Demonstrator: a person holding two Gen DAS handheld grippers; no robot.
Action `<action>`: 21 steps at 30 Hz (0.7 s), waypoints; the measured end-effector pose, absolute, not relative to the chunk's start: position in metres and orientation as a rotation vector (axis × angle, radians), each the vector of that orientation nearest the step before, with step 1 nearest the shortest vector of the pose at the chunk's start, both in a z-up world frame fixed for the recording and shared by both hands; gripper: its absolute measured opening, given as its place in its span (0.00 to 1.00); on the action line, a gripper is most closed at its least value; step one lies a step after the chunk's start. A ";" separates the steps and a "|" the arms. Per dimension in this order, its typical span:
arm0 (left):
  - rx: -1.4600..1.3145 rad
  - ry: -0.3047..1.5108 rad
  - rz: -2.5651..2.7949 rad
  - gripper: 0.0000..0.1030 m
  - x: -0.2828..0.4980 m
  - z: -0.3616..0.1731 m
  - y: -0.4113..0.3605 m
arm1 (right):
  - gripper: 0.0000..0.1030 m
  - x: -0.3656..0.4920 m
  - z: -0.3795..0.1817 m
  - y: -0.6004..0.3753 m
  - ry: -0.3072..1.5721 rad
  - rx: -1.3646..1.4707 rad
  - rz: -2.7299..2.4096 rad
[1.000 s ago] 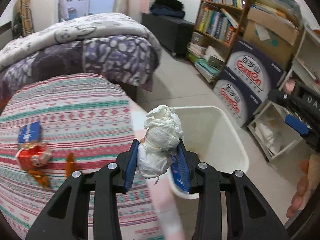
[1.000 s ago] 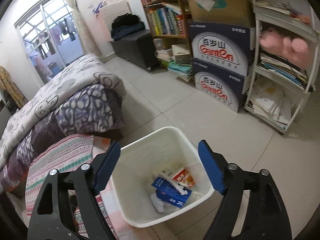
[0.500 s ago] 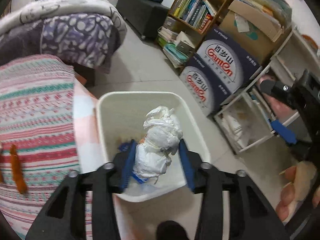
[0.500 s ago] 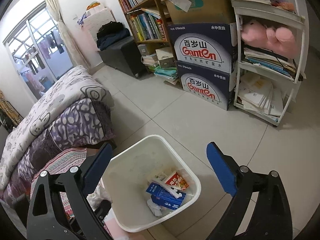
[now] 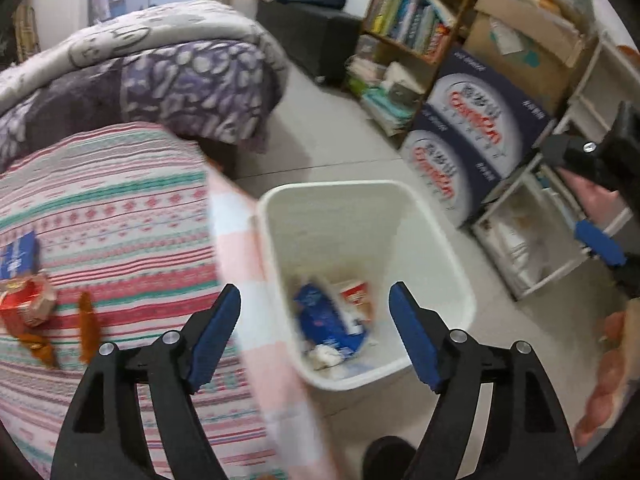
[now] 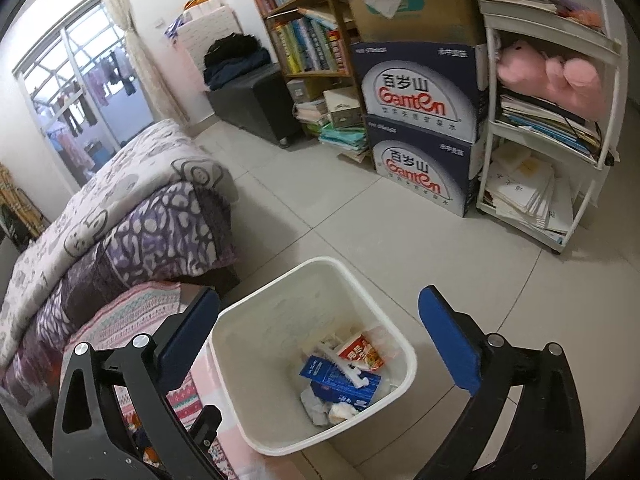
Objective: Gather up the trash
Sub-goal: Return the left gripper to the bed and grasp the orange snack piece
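A white trash bin [image 5: 436,240] stands on the floor beside the bed; it also shows in the right wrist view [image 6: 404,350]. Inside lie a blue carton [image 6: 340,382], a red-and-white packet [image 6: 360,354] and crumpled white tissue [image 6: 340,410]. My left gripper [image 5: 316,332] is open and empty above the bin. My right gripper [image 6: 320,340] is open and empty above the bin too. On the striped bed cover [image 5: 120,208] lie a red wrapper [image 5: 26,306], a blue box [image 5: 18,258] and orange wrappers [image 5: 88,326].
A folded purple and grey quilt [image 5: 160,68] lies on the bed. Stacked blue Ganten boxes [image 6: 420,136] and a bookshelf [image 6: 304,36] stand across the tiled floor. A white shelf unit [image 6: 552,128] holds papers and a pink plush toy.
My left gripper carried the white tissue wad from the bed edge over the bin, then opened. The wad has dropped into the bin. The right gripper stayed open.
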State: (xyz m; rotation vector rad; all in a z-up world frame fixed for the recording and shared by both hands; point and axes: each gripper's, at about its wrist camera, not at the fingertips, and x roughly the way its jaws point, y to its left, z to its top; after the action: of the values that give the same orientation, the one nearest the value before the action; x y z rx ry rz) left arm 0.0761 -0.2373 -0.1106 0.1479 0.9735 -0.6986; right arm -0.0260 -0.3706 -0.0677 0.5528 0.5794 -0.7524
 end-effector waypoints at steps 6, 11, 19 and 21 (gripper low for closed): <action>0.241 0.988 -0.512 0.80 0.095 -0.124 -0.204 | 0.93 0.000 -0.077 -0.343 0.664 0.437 -0.736; 0.273 1.033 -0.364 0.81 0.116 -0.140 -0.176 | 0.93 0.014 -0.083 -0.326 0.704 0.384 -0.709; 0.312 1.118 -0.256 0.80 0.143 -0.174 -0.146 | 0.93 0.030 -0.091 -0.310 0.747 0.356 -0.668; 0.316 1.128 -0.260 0.74 0.145 -0.180 -0.140 | 0.93 0.034 -0.093 -0.306 0.758 0.362 -0.652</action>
State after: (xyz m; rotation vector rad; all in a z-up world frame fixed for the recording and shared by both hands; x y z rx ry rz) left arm 0.1450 -0.1398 -0.1803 0.3165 1.1284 -0.2598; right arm 0.0336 -0.3061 -0.0931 0.3617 0.7581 -0.6516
